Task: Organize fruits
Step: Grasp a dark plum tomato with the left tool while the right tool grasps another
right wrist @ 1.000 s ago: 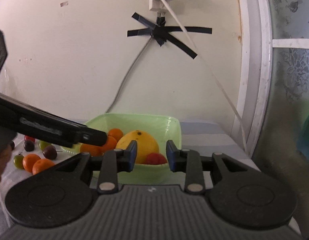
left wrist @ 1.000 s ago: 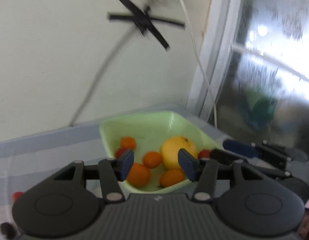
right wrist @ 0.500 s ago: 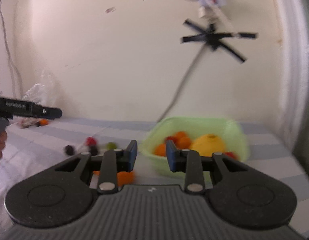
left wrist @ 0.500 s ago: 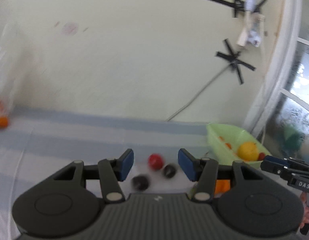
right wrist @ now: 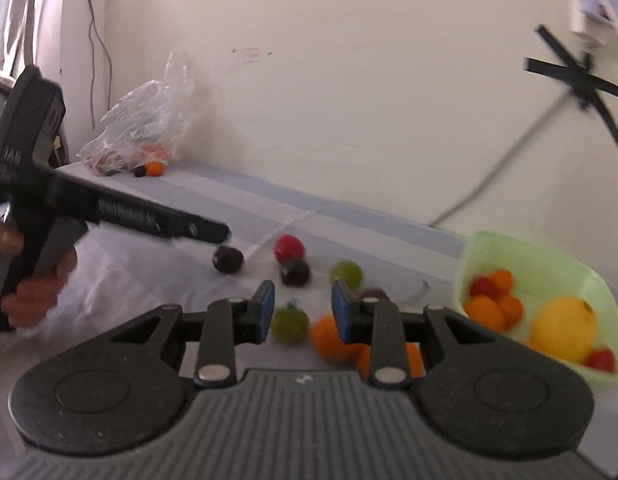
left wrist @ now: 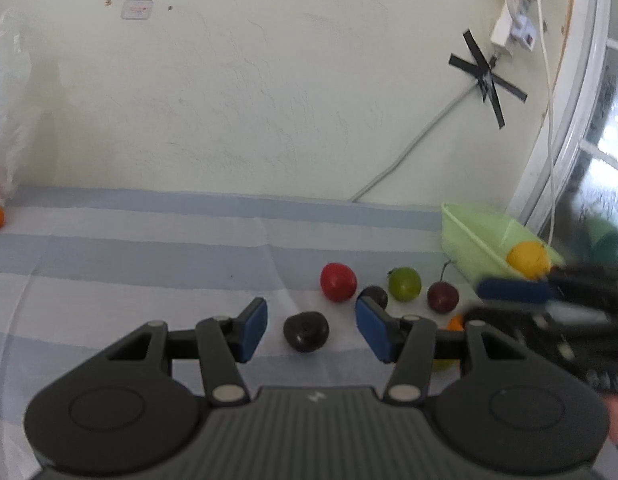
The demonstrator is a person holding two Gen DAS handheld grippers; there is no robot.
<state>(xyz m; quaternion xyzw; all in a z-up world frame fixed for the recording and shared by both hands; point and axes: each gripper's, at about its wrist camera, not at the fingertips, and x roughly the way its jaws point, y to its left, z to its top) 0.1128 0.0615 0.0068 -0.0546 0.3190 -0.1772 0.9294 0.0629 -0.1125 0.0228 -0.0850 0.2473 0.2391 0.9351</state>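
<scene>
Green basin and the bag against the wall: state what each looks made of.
Green basin: seemingly thin moulded plastic, pale green and slightly translucent, with smooth walls and a rolled rim. Bag: thin clear plastic film, crinkled and glossy, its contents showing through. Motion blur hides any finer surface detail.

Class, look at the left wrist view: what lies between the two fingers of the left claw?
A dark plum lies on the striped cloth between the open left claw fingers, untouched by either pad. The left wrist view shows this.
</scene>
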